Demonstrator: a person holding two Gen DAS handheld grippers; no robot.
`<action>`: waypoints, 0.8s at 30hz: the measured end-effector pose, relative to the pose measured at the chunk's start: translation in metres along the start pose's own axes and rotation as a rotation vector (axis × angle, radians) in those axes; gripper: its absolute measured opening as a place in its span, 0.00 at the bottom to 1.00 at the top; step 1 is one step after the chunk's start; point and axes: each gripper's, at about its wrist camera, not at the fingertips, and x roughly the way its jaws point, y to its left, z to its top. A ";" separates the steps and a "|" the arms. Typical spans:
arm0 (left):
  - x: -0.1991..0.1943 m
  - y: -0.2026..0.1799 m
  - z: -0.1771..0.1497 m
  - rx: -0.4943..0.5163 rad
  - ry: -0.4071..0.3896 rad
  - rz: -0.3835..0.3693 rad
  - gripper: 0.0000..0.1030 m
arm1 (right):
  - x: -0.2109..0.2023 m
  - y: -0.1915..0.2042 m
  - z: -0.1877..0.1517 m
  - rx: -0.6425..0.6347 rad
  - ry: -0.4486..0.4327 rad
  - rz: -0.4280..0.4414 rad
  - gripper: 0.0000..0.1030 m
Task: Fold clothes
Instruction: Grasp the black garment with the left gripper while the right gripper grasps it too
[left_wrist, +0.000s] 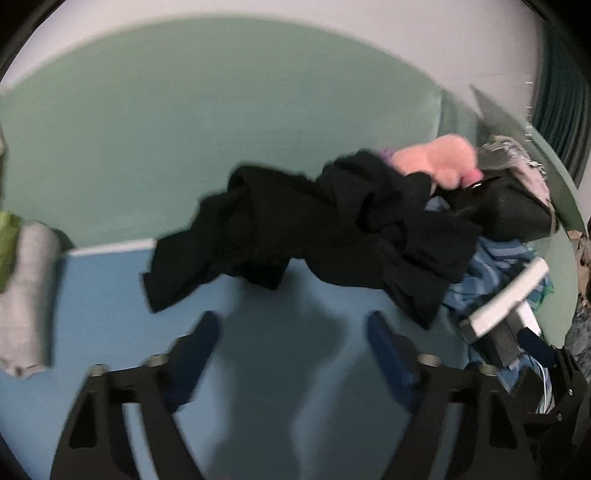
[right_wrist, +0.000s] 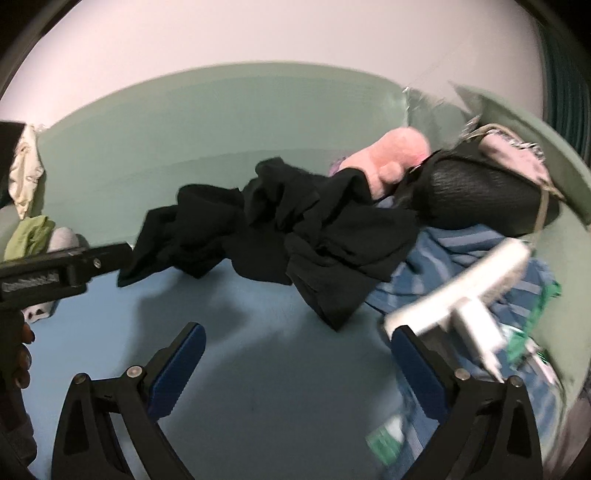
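Observation:
A crumpled black garment (left_wrist: 314, 229) lies on the blue surface (left_wrist: 110, 314), its right end over a pile of clothes. My left gripper (left_wrist: 291, 325) hovers just in front of it, jaws open with nothing between them. In the right wrist view the same black garment (right_wrist: 280, 229) lies ahead of my right gripper (right_wrist: 297, 332), which is open and holds nothing. A blue striped garment (right_wrist: 454, 258) lies under the black one's right end.
A pink plush thing (left_wrist: 436, 158), a dark bag (right_wrist: 480, 195) and a blurred white T-shaped object (right_wrist: 461, 306) sit in the right-hand pile. Grey cloth (left_wrist: 26, 288) and green cloth (left_wrist: 7, 243) lie at the left. A green sofa back (left_wrist: 221, 110) stands behind. A hand (right_wrist: 22, 350) holds the left tool's black frame (right_wrist: 66, 266).

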 end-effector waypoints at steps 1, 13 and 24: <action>0.017 0.004 0.006 -0.008 0.011 0.004 0.71 | 0.015 0.000 0.006 0.000 0.011 -0.003 0.96; 0.161 0.044 0.037 -0.027 0.042 0.126 0.53 | 0.213 -0.023 0.033 0.139 0.288 -0.120 0.48; 0.098 0.066 -0.010 -0.289 0.149 -0.197 0.17 | 0.180 -0.043 0.000 0.265 0.251 -0.009 0.61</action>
